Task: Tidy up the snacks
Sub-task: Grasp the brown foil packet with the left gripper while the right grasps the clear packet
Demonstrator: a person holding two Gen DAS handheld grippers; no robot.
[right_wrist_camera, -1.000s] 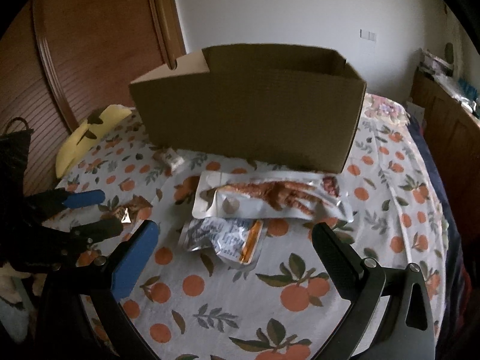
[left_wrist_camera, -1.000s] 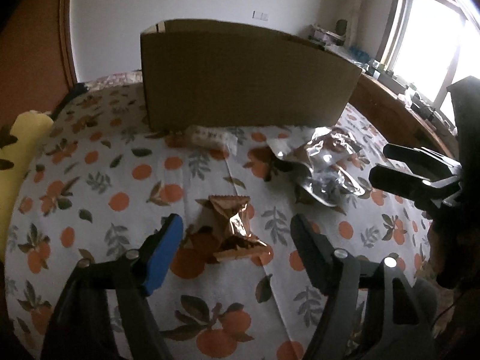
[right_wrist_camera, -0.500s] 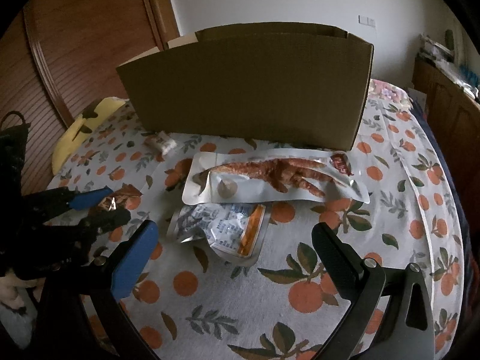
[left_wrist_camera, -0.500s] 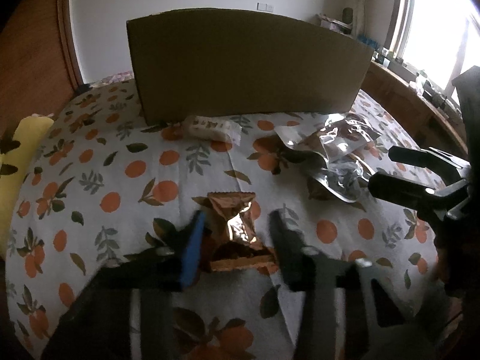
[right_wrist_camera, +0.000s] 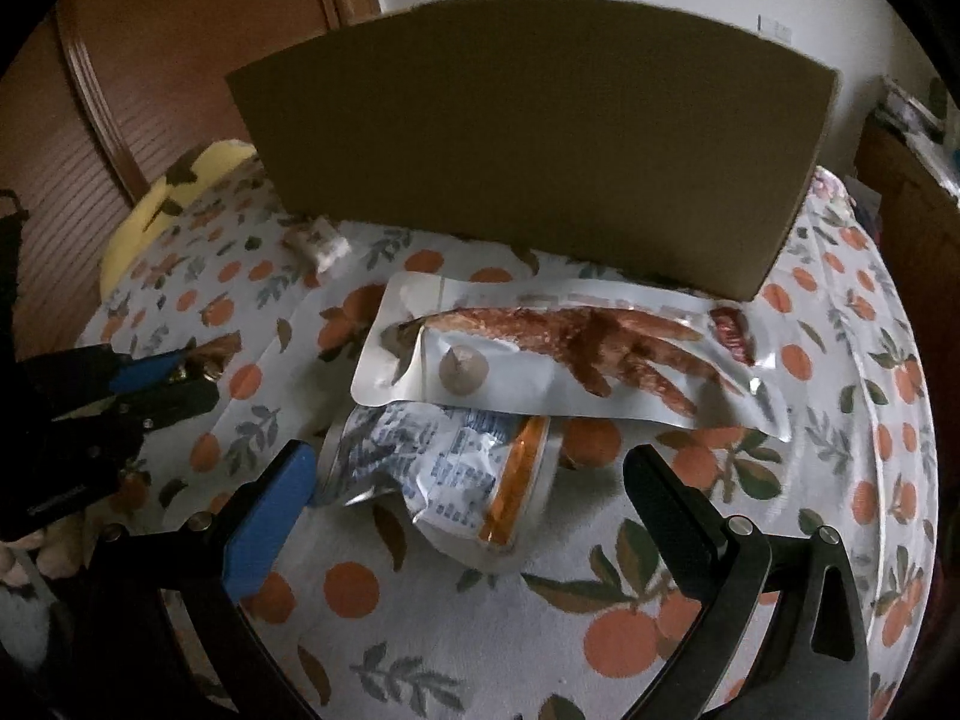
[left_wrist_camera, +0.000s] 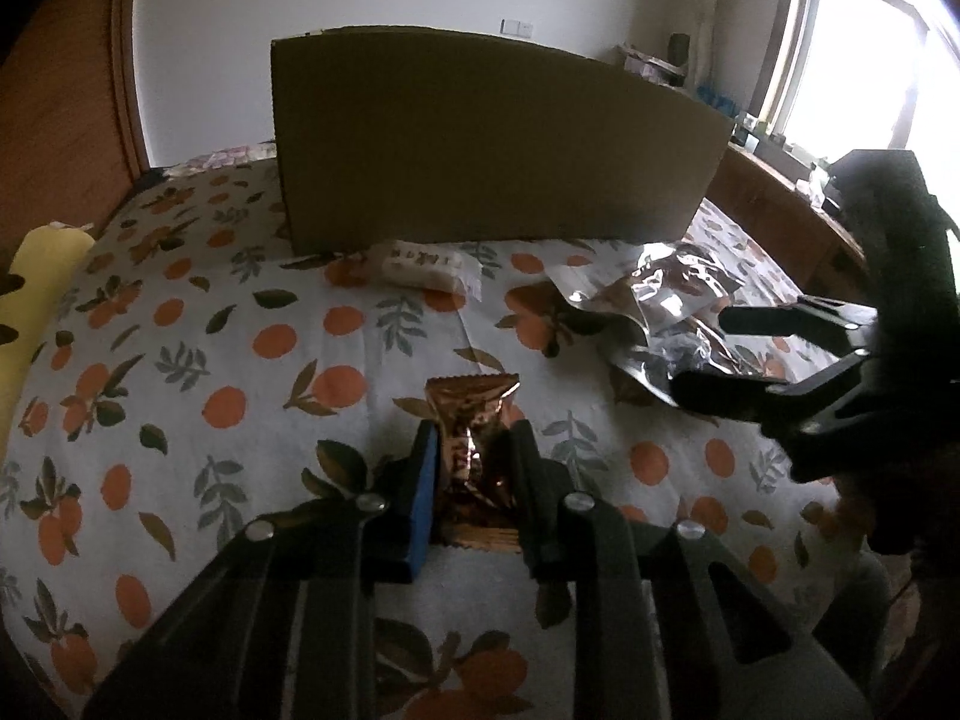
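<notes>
A copper foil snack packet (left_wrist_camera: 474, 420) lies on the orange-print bedsheet (left_wrist_camera: 180, 360). My left gripper (left_wrist_camera: 474, 438) is closing on it, and both pads touch its sides. That gripper (right_wrist_camera: 174, 372) also shows at the left of the right wrist view, with the packet's foil between its tips. My right gripper (right_wrist_camera: 471, 459) hangs open low over a crumpled blue-printed packet (right_wrist_camera: 444, 456). Just beyond lies a clear pouch of chicken feet (right_wrist_camera: 570, 348). A tall cardboard box (left_wrist_camera: 492, 138) stands behind the snacks; its inside is hidden.
A small white wrapped snack (left_wrist_camera: 423, 264) rests against the box's front. A yellow pillow (left_wrist_camera: 36, 276) lies at the bed's left edge. A wooden wardrobe (right_wrist_camera: 150, 60) stands on the left, and a window and wooden ledge (left_wrist_camera: 780, 192) on the right.
The left jaws have come together from wide open onto the copper packet. The right gripper has sunk and moved closer to the blue-printed packet and the pouch.
</notes>
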